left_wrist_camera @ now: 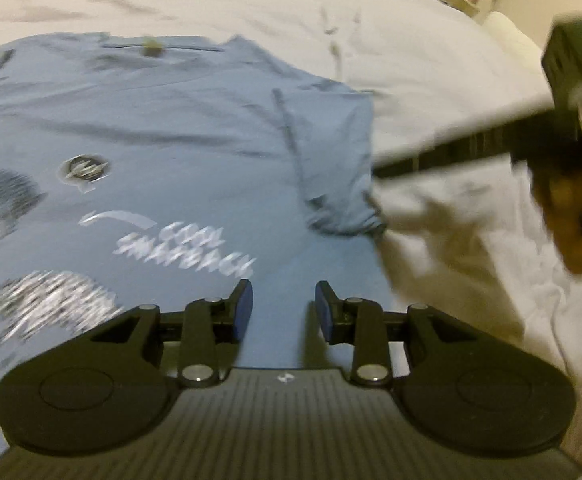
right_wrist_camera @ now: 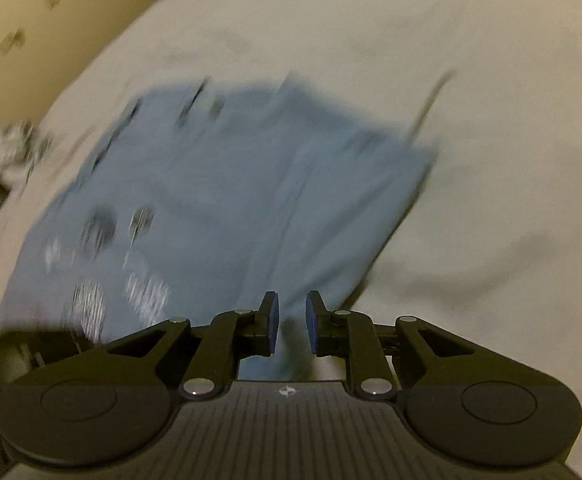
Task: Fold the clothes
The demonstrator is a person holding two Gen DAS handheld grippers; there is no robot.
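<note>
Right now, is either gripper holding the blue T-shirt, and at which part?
Neither. The left gripper and the right gripper both stand open above the blue T-shirt, with nothing between their fingers.

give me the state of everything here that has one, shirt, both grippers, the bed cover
blue printed t-shirt: spread flat, print side up, one sleeve folded in and bunched
left gripper: open, empty, over the shirt's lower part
right gripper: open, empty, at the shirt's edge
white bed sheet: wrinkled, lying under the shirt
</note>
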